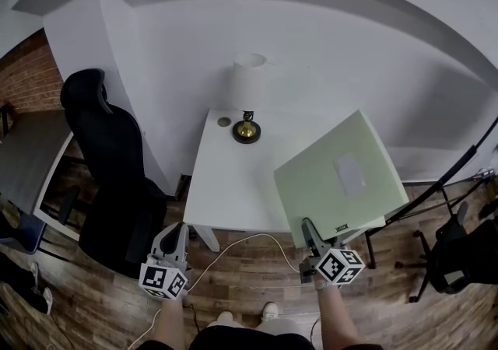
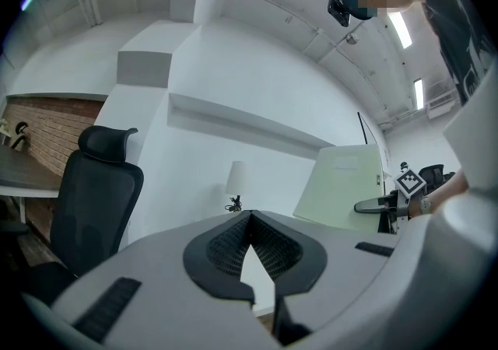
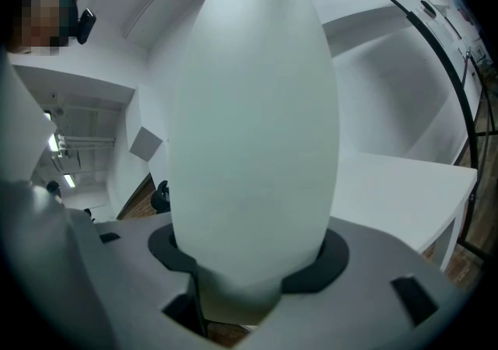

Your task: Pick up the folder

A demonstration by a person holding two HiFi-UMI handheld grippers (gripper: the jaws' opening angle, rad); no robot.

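Note:
The folder (image 1: 338,177) is pale green with a white label, and it is lifted and tilted over the right end of the white table (image 1: 233,177). My right gripper (image 1: 309,225) is shut on its near edge. In the right gripper view the folder (image 3: 257,123) rises edge-on from between the jaws and fills the middle of the picture. My left gripper (image 1: 177,228) hangs in front of the table's left corner, its tips together with nothing between them. From the left gripper view the folder (image 2: 346,185) and the right gripper (image 2: 381,204) show at the right.
A lamp (image 1: 247,96) with a white shade and brass base stands at the table's back edge. A black office chair (image 1: 109,162) is left of the table. A black stand (image 1: 443,181) and another chair (image 1: 459,255) are at the right. A white cable (image 1: 233,251) lies on the wooden floor.

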